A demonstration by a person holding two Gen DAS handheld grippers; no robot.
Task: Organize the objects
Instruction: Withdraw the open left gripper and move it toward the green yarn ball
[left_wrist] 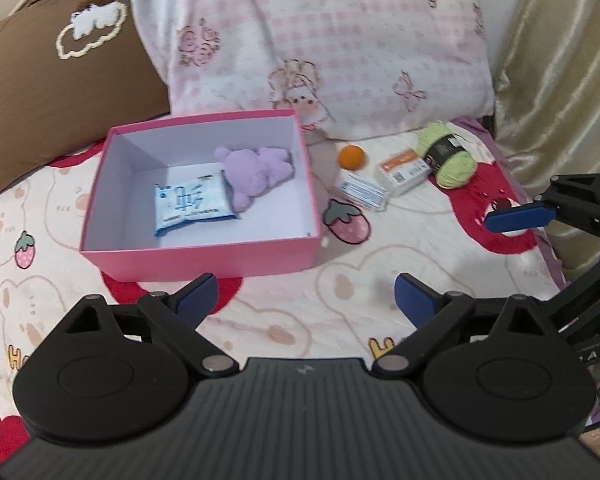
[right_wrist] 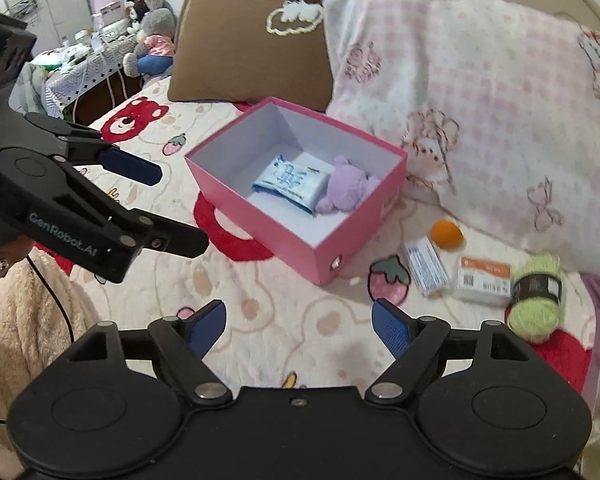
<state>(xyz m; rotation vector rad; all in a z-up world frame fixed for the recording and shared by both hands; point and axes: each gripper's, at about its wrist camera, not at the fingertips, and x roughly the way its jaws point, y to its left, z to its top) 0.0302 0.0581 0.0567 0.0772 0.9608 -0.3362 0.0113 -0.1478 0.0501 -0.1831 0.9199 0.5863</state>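
Note:
A pink box (left_wrist: 204, 258) (right_wrist: 260, 220) stands open on the bed. Inside lie a purple plush toy (left_wrist: 256, 170) (right_wrist: 346, 190) and a blue-white packet (left_wrist: 194, 202) (right_wrist: 290, 180). To the right of the box, on the bedspread, are an orange ball (left_wrist: 352, 157) (right_wrist: 447, 233), a blue-white small box (left_wrist: 364, 191) (right_wrist: 426, 268), a white box with an orange label (left_wrist: 404, 170) (right_wrist: 484, 282) and a green yarn ball (left_wrist: 448, 156) (right_wrist: 536, 300). My left gripper (left_wrist: 306, 292) (right_wrist: 172, 208) hovers open and holds nothing, in front of the pink box. My right gripper (right_wrist: 299, 316) is open and holds nothing, short of the loose items.
A brown pillow (left_wrist: 48, 80) and a pink checked pillow (left_wrist: 320, 40) lie behind the box. A gold curtain (left_wrist: 560, 60) hangs at the right edge of the bed. A side table with stuffed toys (right_wrist: 152, 36) stands beyond the bed's left. A cream fleece sleeve (right_wrist: 24, 332) is at lower left.

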